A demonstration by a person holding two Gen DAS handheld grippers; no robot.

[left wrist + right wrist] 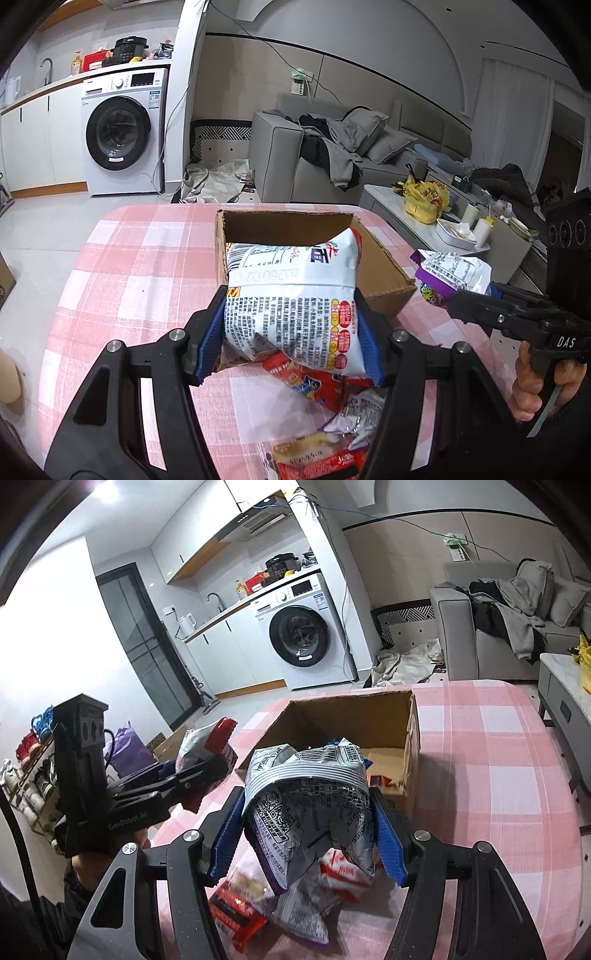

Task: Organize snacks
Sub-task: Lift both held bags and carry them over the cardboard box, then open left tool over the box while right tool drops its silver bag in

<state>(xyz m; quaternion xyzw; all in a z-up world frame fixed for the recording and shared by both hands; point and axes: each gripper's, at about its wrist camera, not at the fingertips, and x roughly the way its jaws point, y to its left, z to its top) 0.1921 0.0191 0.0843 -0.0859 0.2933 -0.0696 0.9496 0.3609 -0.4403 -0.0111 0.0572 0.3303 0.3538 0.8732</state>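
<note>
1. My left wrist view looks forward and down along its own fingers, close over the pink checked tablecloth point(122, 280), facing the cardboard box point(384, 273) and sofa point(280, 162).
2. My right wrist view sits equally close, angled toward the kitchen.
3. Both share the box, cloth, washing machine point(299, 635); each sees the other gripper at its edge.
</note>
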